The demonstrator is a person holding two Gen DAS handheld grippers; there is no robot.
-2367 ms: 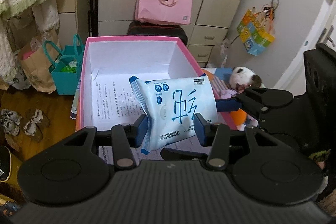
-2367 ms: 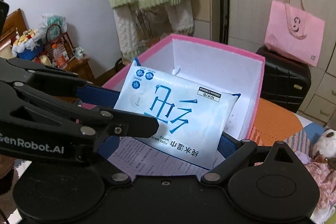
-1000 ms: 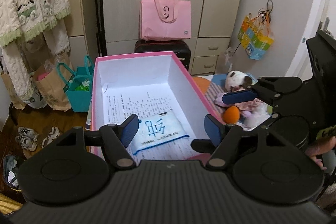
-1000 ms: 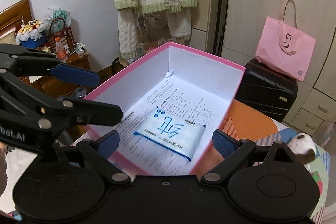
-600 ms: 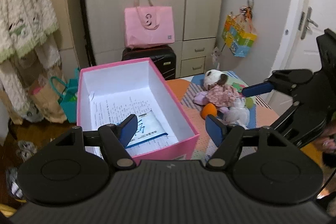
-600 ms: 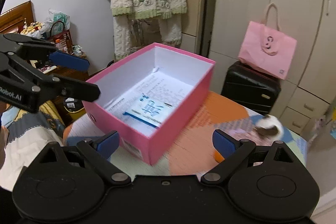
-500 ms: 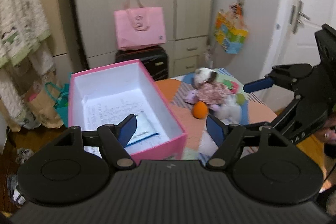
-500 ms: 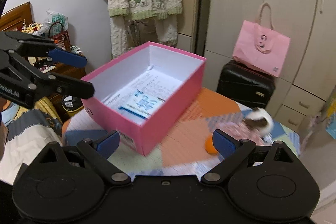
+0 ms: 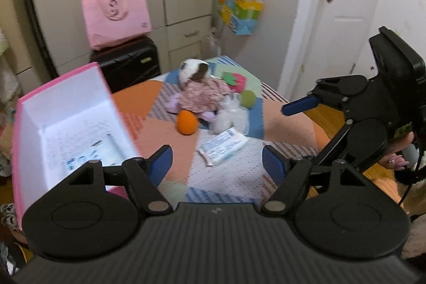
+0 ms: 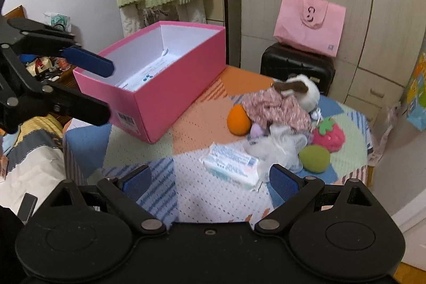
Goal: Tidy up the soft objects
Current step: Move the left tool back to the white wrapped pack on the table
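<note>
White plastic-wrapped tissue pack (image 10: 231, 161) lies flat on the patchwork tablecloth (image 10: 197, 124), its long axis slanting from near the pink cardboard box (image 10: 170, 87) toward our right gripper (image 10: 210, 181). Both our right gripper and left gripper (image 9: 217, 164) stand open and empty, above the cloth.

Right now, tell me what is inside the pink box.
In the pink box: a printed paper sheet lining the floor and a blue-and-white wipes pack. Its near wall hides the closest floor strip.

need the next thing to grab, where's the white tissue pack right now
In the right wrist view the white tissue pack lies flat on the patchwork cover, just ahead of the open right gripper, beside the white mesh bundle.
</note>
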